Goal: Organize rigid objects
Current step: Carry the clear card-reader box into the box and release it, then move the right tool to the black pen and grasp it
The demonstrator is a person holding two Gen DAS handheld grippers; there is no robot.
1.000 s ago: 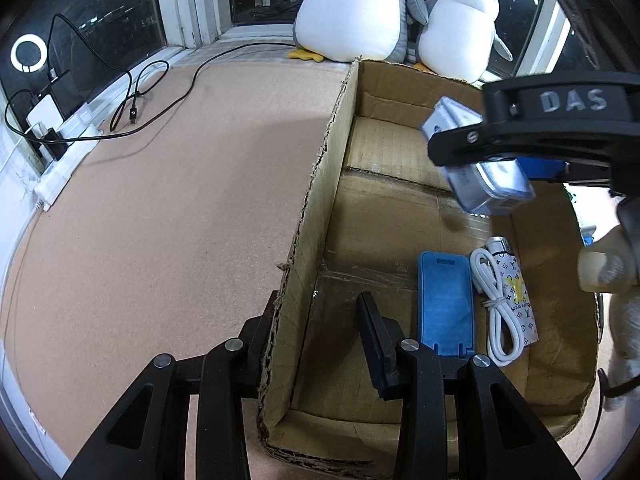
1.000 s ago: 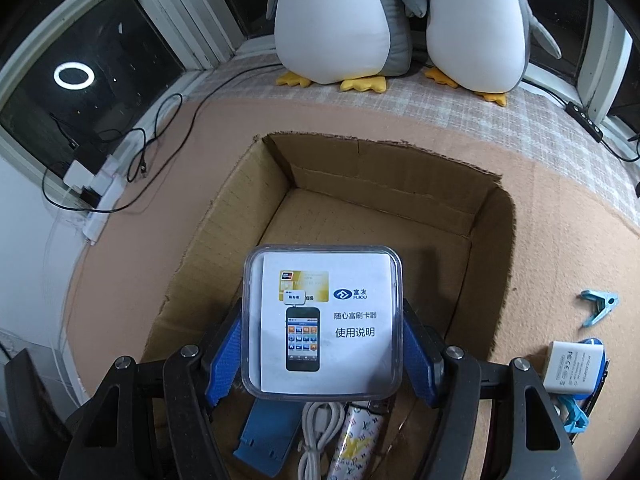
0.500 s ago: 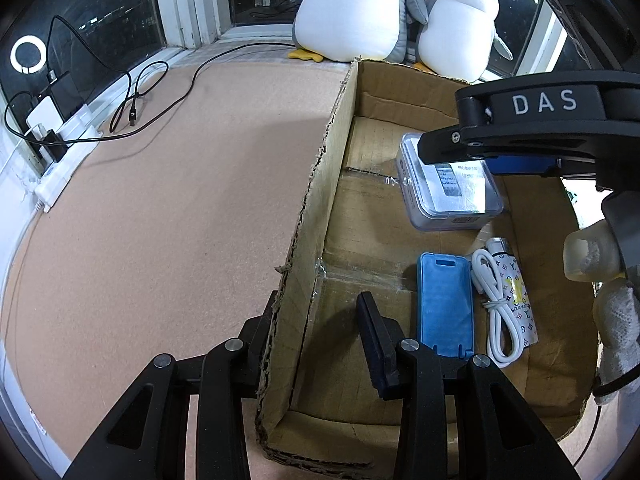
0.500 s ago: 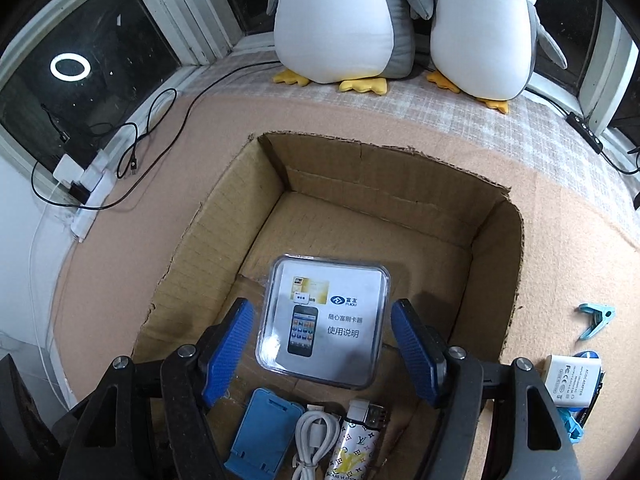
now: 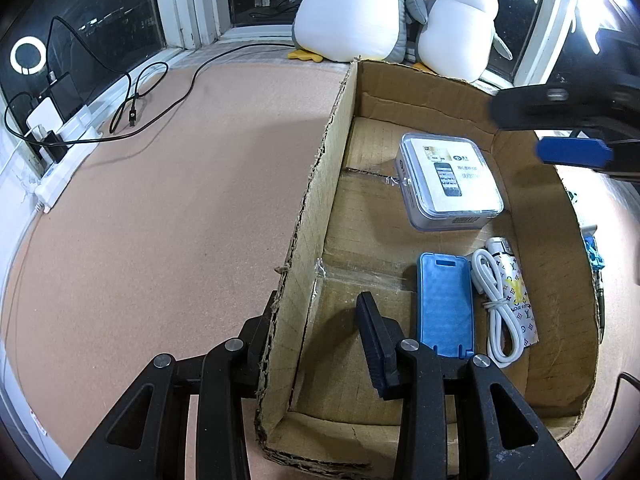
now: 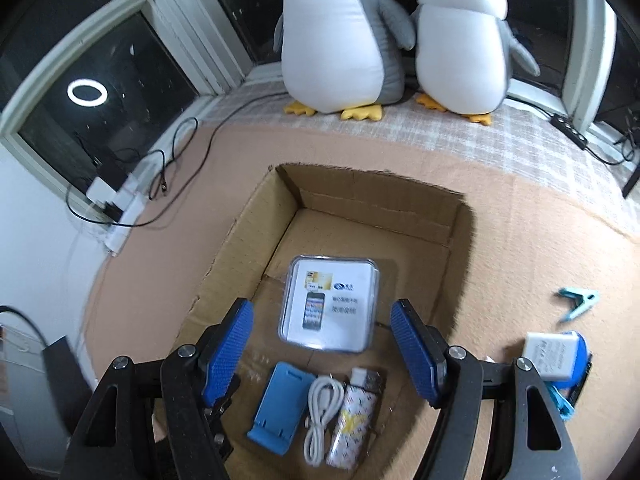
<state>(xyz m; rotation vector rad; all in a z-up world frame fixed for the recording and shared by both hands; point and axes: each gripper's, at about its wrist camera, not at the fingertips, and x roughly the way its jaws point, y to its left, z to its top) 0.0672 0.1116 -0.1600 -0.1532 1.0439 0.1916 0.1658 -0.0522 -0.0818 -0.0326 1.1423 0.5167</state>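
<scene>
While the cardboard box (image 6: 256,248) sits open on the tan floor, the left gripper (image 5: 320,340) pinches its near side wall. Above the box the right gripper (image 6: 322,354) hangs spread, holding nothing. Inside lies the clear plastic case (image 6: 330,306), flat mid-floor; nearer are a blue phone stand (image 6: 280,408), white cable (image 6: 322,416) and patterned lighter (image 6: 354,426).

2 plush penguins (image 6: 392,40), ring-light reflection (image 6: 87,92)
</scene>
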